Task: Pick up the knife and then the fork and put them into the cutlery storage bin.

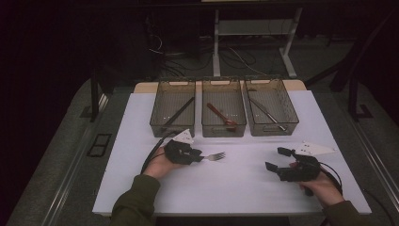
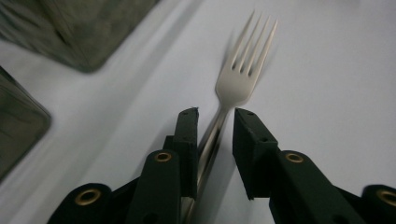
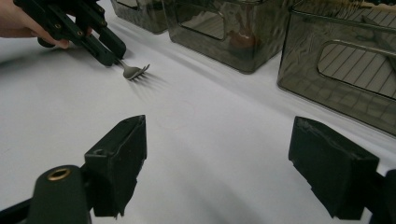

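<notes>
A shiny silver fork (image 2: 243, 70) is lying between the left gripper (image 2: 215, 116)'s slightly parted jaws; the right gripper (image 3: 219, 158) is gaping wide, empty

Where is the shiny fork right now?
In the high view the fork lies on the white table, left of middle, just in front of the middle bin, its handle between the left hand-held gripper's jaws.

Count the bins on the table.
3: left bin, middle bin and right bin, side by side along the table's far edge, each holding a utensil.
</notes>
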